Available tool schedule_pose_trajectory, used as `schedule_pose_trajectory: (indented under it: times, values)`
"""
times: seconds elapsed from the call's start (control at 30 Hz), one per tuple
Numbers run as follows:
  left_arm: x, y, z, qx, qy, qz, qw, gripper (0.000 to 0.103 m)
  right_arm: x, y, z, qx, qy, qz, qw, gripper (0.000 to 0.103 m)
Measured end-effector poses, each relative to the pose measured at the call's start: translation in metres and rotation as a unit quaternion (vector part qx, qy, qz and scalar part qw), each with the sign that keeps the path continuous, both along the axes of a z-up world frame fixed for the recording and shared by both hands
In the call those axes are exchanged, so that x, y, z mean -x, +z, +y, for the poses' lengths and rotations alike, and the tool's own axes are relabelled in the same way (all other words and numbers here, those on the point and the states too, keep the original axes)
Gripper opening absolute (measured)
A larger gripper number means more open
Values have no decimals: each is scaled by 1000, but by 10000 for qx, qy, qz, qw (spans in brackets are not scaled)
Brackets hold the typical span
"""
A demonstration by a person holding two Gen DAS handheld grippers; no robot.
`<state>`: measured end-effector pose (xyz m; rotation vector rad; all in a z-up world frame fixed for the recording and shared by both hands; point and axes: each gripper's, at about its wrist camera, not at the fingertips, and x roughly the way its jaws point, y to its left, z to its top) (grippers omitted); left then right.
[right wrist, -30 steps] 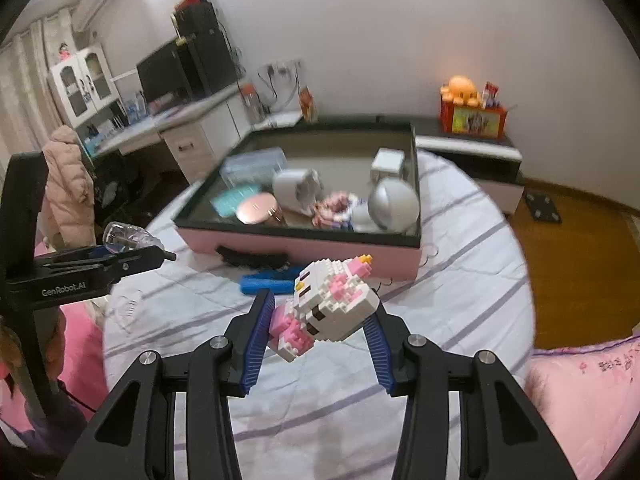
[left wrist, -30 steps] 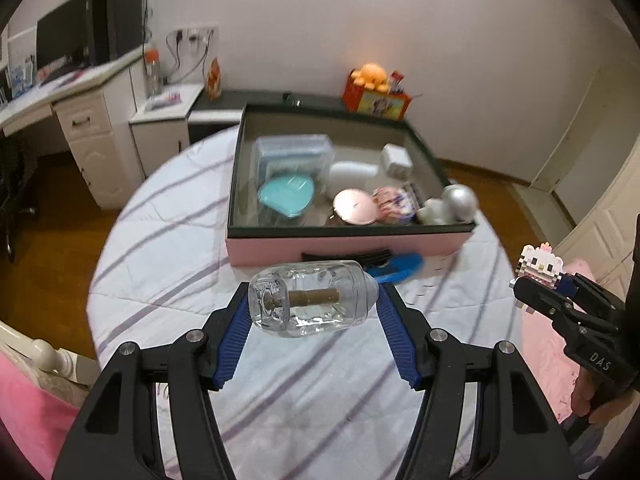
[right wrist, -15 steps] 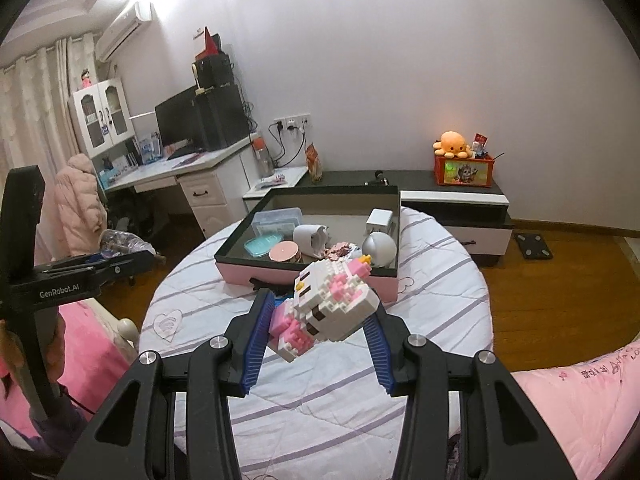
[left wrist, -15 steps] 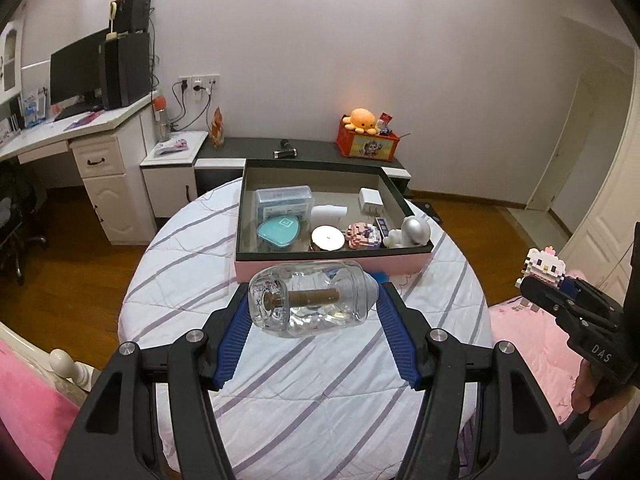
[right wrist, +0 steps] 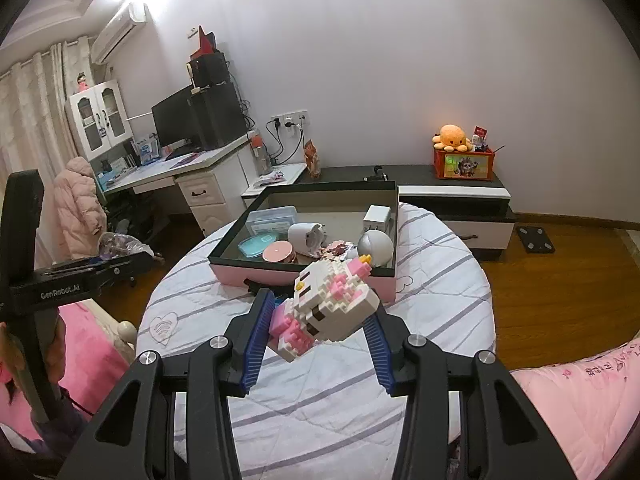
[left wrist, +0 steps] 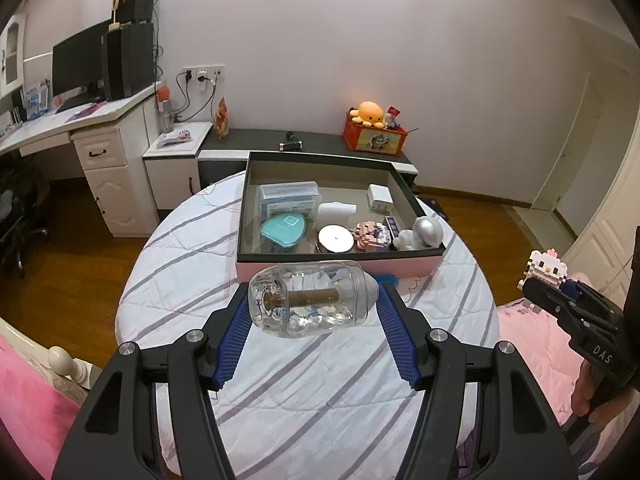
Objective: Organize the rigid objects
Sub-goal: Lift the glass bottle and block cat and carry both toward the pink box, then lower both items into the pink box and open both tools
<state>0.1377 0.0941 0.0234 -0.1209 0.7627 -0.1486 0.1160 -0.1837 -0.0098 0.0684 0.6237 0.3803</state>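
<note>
My left gripper (left wrist: 312, 320) is shut on a clear glass bottle (left wrist: 312, 300) lying sideways with a cork inside, held above the round table (left wrist: 180, 280). My right gripper (right wrist: 318, 332) is shut on a white and pink brick-built cat figure (right wrist: 332, 308), also held above the table. The cat figure also shows at the right of the left wrist view (left wrist: 544, 266). The bottle also shows at the left of the right wrist view (right wrist: 120, 244). A pink box with a dark rim (left wrist: 340, 268) stands at the table's far side and holds several items.
In the box lie a teal case (left wrist: 284, 232), a round compact (left wrist: 336, 238), a silver ball (left wrist: 428, 232) and a white charger (left wrist: 380, 196). A blue object (left wrist: 386, 279) lies before the box. Pink bedding (right wrist: 580, 392) flanks the table; a desk (left wrist: 80, 132) and low cabinet (right wrist: 452, 192) stand behind.
Both grippers have drawn back and up from the table, so the box and table look smaller and farther. Both grips are unchanged.
</note>
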Motion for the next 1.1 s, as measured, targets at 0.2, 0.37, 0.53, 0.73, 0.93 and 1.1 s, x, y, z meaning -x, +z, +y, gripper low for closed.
schedule_pose_trajectory:
  times: [0.2, 0.37, 0.53, 0.73, 0.93, 1.1]
  values:
    - [-42, -9, 1, -9, -19, 246, 9997, 63, -34, -6, 3, -23, -7, 174, 9998, 46]
    - [-95, -23, 5, 26, -44, 618, 9981, 63, -84, -15, 11, -24, 72, 492, 9988, 46]
    - [-148, -38, 5, 27, -90, 1059, 9943, 63, -139, -27, 22, 55, 201, 941, 9953, 46]
    - [-190, -51, 3, 45, -170, 1487, 9887, 63, -185, -37, 31, 112, 294, 1325, 9907, 46]
    - [-218, -66, 8, 155, -123, 1851, 9825, 63, -222, -52, 41, 165, 395, 1722, 9841, 46]
    - [-232, -78, 9, 190, -104, 2122, 9770, 63, -241, -67, 41, 146, 399, 2010, 9787, 46]
